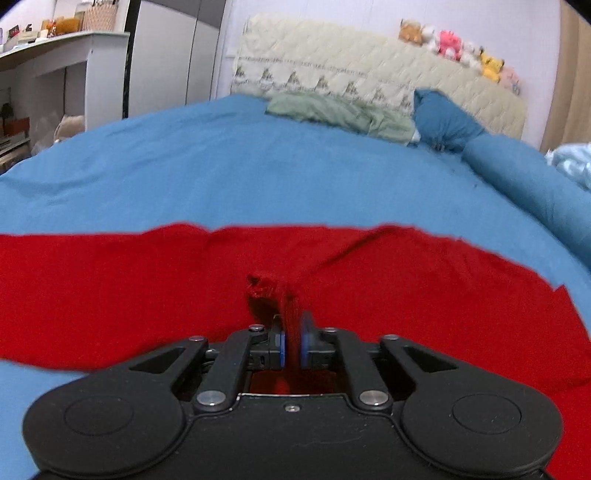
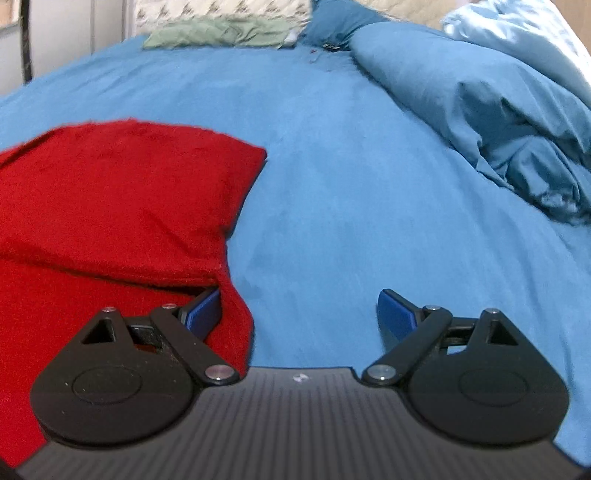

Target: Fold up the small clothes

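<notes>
1. Now the red garment [image 1: 147, 280] lies spread on the blue bed [image 1: 258, 166], mid-fold.
2. Left claw [image 1: 294, 349] pinches a bunched red fold.
3. Right claw [image 2: 299, 314] gapes empty at the garment's edge; next, probably a release.

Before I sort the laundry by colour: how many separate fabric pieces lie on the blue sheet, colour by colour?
Red garment: 1
Green cloth: 1
Dark blue pillow: 1
Blue duvet: 1
Pale blue cloth: 1
Total: 5

Right tool [image 2: 299, 314] spread wide, red garment [image 2: 122, 206] on blue sheet [image 2: 332, 184]
</notes>
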A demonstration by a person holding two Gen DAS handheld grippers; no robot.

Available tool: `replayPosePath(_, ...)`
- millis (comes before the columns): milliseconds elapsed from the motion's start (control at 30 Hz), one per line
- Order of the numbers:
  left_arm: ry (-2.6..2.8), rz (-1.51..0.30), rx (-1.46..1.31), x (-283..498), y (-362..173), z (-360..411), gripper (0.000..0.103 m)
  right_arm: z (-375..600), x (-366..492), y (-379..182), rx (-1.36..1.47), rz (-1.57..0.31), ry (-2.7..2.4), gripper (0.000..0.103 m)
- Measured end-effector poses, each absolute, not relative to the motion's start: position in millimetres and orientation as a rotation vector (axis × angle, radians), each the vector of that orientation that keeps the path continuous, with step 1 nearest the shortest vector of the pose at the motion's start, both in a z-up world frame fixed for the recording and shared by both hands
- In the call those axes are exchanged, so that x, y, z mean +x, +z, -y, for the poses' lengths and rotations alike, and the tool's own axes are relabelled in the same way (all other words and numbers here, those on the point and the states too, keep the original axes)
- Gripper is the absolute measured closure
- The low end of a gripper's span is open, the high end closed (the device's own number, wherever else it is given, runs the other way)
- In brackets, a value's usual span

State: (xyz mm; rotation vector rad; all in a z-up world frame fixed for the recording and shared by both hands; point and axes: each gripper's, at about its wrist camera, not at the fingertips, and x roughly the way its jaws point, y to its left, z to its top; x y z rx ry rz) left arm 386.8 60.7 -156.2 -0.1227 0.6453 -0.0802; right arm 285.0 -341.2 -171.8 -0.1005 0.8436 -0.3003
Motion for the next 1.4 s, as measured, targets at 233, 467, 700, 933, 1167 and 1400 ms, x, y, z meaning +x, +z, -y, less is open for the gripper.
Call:
replayPosePath(233,-0.155,-0.536,-0.039,351.8,-129.1,-58.3,0.031,312.8,287.6,-137.1,-0.052,-0.752,-0.031,0.0)
replayPosePath(467,-0.221,-0.662,-0.089,392.3,-150.7,-33.4,0.03,288.5,333.5,-179.3,0.071,-0.834,0.018,0.0)
replayPosePath(700,-0.234,-0.665,-0.037,386.4,-165.4,-34.5,0.029,300.6,352.5,-157.9,0.106,-0.745,0.023,0.0)
replayPosePath(933,-0.262,-0.654,-0.023,388.8,-173.5,-27.3,0.016,323.9,434.5,-186.9,0.124,-0.811,-0.093,0.0)
replayPosePath(1167,-0.271,-0.655,-0.015,391.3,-171.8,-24.8,0.012,340.5,440.5,-169.1,0.243,-0.776,-0.137,0.0)
replayPosePath(1400,-0.239,-0.605,-0.149,382.0,-114.1,-53.4,0.012,296.7,383.5,-105.3,0.158,-0.744,-0.115,0.0)
